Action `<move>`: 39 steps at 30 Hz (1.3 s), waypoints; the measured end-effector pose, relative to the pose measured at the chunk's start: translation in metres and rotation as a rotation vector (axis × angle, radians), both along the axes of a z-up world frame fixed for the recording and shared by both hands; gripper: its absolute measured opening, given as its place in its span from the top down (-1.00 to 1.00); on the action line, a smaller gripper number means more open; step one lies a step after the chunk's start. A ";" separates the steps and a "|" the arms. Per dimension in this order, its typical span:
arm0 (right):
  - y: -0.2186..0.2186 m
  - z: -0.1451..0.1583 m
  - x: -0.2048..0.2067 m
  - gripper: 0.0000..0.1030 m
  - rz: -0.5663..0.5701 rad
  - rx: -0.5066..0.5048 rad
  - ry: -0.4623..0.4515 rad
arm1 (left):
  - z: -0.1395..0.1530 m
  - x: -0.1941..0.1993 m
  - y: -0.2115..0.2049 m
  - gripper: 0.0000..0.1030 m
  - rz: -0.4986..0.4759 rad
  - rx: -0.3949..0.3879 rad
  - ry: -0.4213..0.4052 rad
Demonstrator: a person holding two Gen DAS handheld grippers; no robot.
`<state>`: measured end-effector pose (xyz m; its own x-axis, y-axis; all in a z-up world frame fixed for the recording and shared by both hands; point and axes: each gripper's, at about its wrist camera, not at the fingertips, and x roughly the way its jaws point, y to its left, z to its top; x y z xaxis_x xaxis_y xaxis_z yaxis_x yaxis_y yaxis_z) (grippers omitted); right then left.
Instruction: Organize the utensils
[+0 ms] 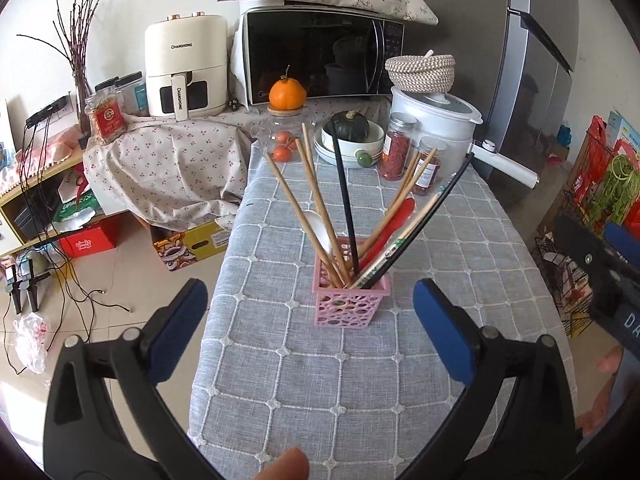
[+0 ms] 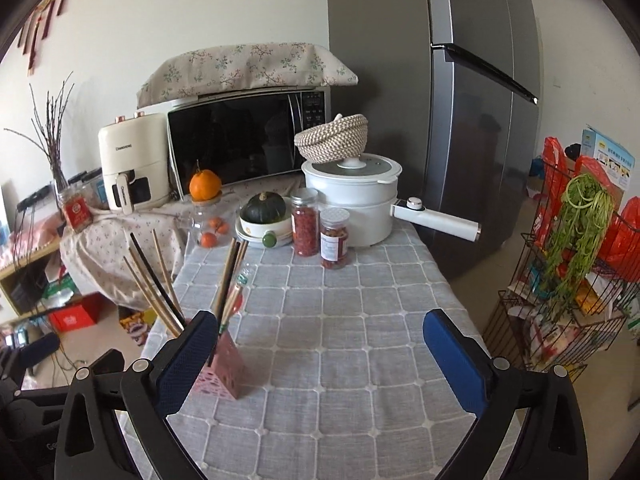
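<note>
A pink perforated holder (image 1: 350,302) stands upright on the grey checked tablecloth (image 1: 460,264). Sticking out of it are several wooden chopsticks (image 1: 292,196), black chopsticks (image 1: 345,196), a white spoon (image 1: 320,226) and a red spoon (image 1: 394,220). My left gripper (image 1: 310,308) hangs in front of the holder, jaws wide open, nothing between the blue pads (image 1: 442,330). In the right wrist view the holder (image 2: 224,368) sits at lower left, partly hidden behind the left pad. My right gripper (image 2: 320,348) is open over bare cloth to the holder's right, empty.
At the table's far end stand a white pot (image 2: 352,204) with a woven basket (image 2: 334,138), two spice jars (image 2: 306,222), a bowl with a green squash (image 2: 265,208) and a glass jar (image 2: 208,224). Microwave (image 2: 248,144), air fryer (image 2: 130,164), fridge (image 2: 480,120). A wire rack (image 2: 568,272) stands right.
</note>
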<state>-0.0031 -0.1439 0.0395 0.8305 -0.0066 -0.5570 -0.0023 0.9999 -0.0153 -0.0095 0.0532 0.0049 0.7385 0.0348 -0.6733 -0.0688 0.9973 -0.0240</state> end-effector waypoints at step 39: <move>-0.022 -0.018 0.006 -1.00 0.039 -0.003 0.121 | 0.000 -0.007 -0.019 -0.99 -0.027 0.000 -0.025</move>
